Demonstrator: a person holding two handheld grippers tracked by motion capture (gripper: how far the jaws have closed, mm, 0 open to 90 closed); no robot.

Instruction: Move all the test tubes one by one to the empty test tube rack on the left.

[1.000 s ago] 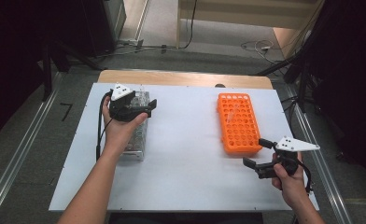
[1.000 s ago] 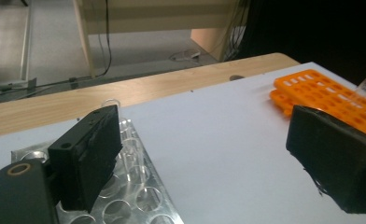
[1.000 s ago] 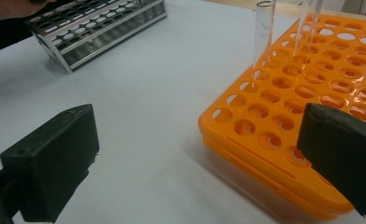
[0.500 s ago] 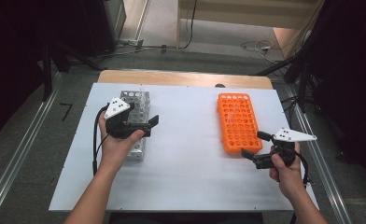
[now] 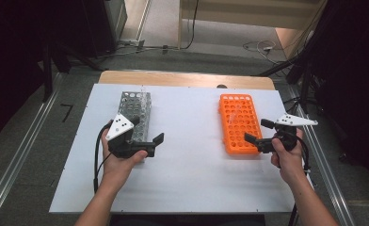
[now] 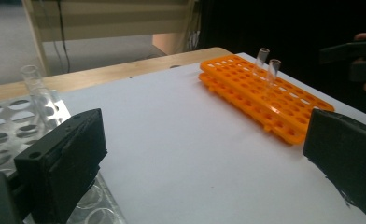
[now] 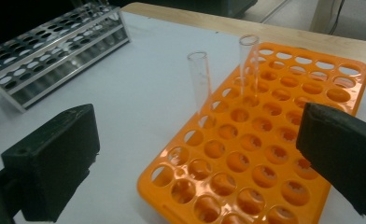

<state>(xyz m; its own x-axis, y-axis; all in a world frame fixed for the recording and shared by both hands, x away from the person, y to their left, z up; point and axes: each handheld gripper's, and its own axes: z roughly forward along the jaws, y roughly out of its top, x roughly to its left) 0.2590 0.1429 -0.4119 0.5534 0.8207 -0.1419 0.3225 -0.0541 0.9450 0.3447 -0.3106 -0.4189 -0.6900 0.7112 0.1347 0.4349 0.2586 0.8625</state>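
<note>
the white counter [image 5: 192,179] fills the middle of the high view, with two racks on it. the metal rack [image 5: 136,109] lies left of centre and runs toward the top of the frame; the orange rack [image 5: 238,123] lies right of centre, well apart from it. two clear test tubes stand upright in the orange rack, the nearer tube [image 7: 199,79] and the farther tube [image 7: 248,58] a few holes apart in the right gripper view. one more clear tube [image 6: 33,86] stands in the metal rack at the far left of the left gripper view.

what has just changed: the left gripper [image 5: 152,143] has just been opening its jaws, and they now stand wide with only bare counter between them. a second ago that hand sat over the far end of the metal rack; now it is at the rack's near end, lower in the frame, its jaws turned toward the orange rack. i judge this a release and pull-back, with the tube left standing in the metal rack.

the right gripper [image 5: 259,133] is also open and empty. earlier it hung lower, below the orange rack's corner; now it has come up beside the rack's right edge, jaws aimed at the two tubes. the likely next step is to pick one of them. both racks lie where they did.
</note>
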